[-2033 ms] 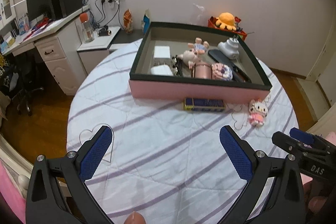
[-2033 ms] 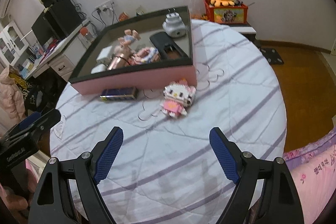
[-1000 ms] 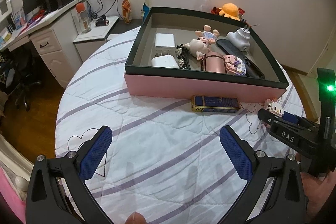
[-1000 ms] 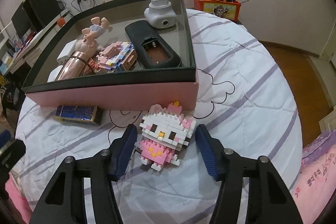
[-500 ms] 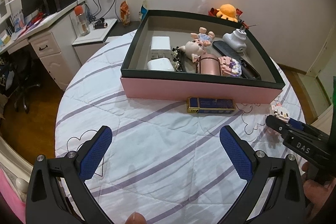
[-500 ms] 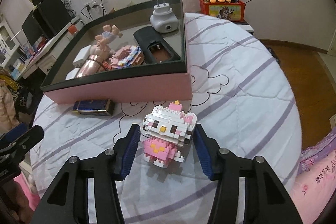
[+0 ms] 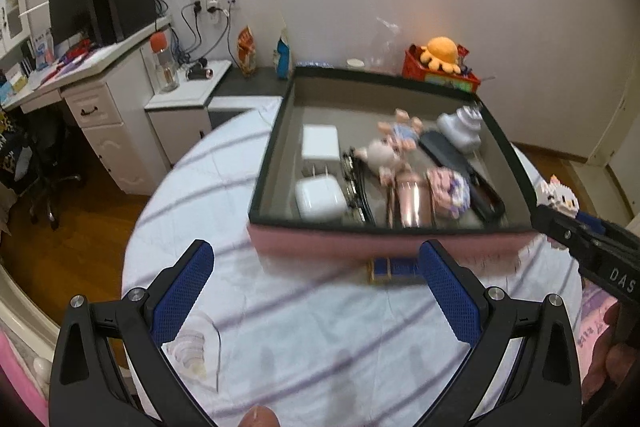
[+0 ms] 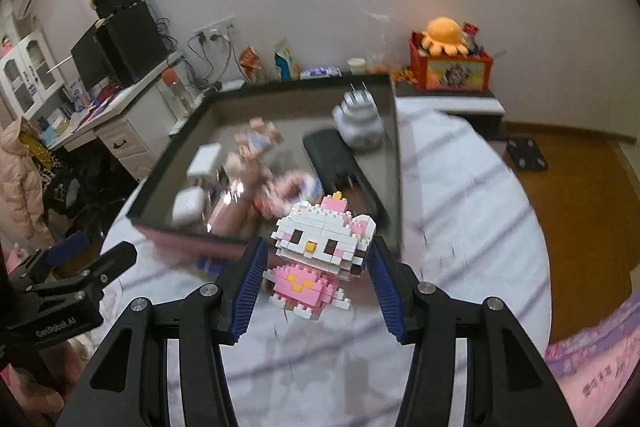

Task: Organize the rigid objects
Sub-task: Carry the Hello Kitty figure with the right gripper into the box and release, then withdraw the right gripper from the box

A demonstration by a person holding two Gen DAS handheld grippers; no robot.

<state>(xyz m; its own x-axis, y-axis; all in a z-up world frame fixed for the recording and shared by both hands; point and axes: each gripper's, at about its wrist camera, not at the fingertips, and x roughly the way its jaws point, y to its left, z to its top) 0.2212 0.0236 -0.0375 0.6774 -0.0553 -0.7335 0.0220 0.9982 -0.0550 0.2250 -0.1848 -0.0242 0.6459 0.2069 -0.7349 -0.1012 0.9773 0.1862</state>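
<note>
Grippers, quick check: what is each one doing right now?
Left gripper: open, holding nothing, above the tablecloth.
Right gripper: shut on the Hello Kitty brick figure, lifted clear of the table.

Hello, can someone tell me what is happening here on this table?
A person is tidying small objects into a pink box on a round table. The right gripper has its jaws shut on a brick-built cat figure, lifted near the box's front corner. The left gripper hangs open and empty over the cloth. A small blue box lies on the table in front of the pink box, not yet put away.
</note>
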